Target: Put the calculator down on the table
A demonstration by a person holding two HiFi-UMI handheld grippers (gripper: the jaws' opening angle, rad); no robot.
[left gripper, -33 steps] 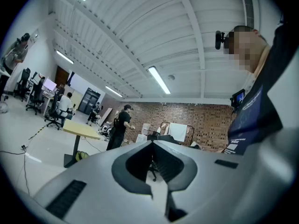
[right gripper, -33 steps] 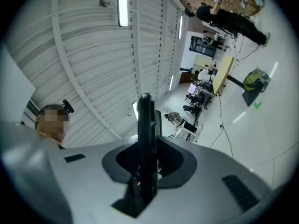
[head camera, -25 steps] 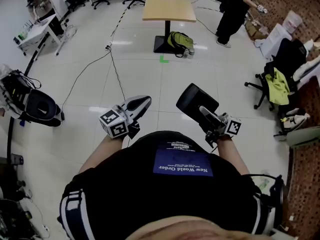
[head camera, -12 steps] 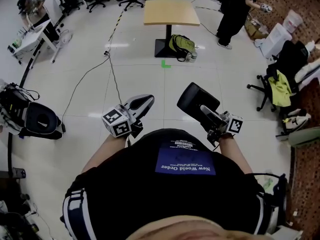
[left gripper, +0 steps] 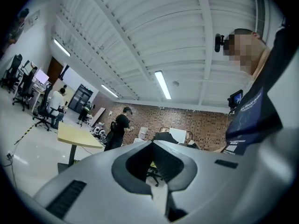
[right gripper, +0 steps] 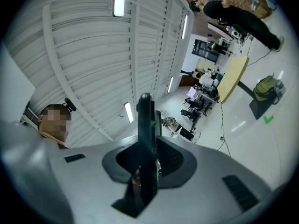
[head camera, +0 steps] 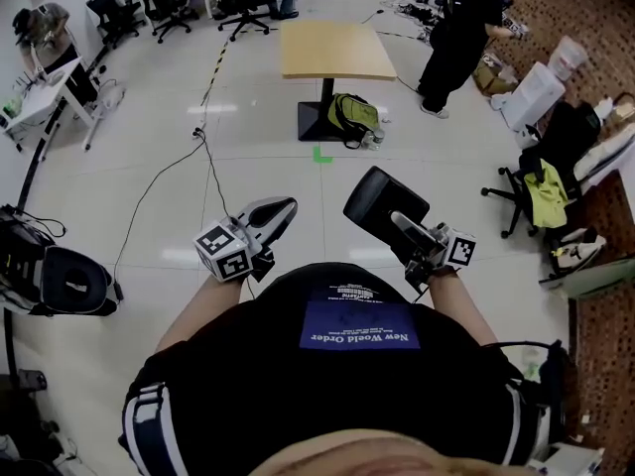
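Note:
In the head view both grippers are held out in front of the person's chest, above the tiled floor. My right gripper [head camera: 402, 224] is shut on a black calculator [head camera: 383, 204], which sticks out ahead of it. In the right gripper view the calculator [right gripper: 145, 134] stands edge-on between the pads of that gripper [right gripper: 147, 174]. My left gripper [head camera: 281, 210] is shut and holds nothing; its jaws [left gripper: 158, 174] meet in the left gripper view. The wooden pedestal table [head camera: 337, 50] stands some way ahead on the floor, apart from both grippers.
A green and black backpack [head camera: 353, 117] lies at the table's foot. A person in black [head camera: 461, 28] stands to the table's right. A cable [head camera: 211, 172] runs across the floor on the left. Office chairs [head camera: 544, 186] stand at the right, and equipment [head camera: 64, 281] lies at the left.
Both grippers have travelled forward over the floor toward the table, which now looks a little nearer. The right gripper's hold on the calculator is unchanged, and the left stays shut.

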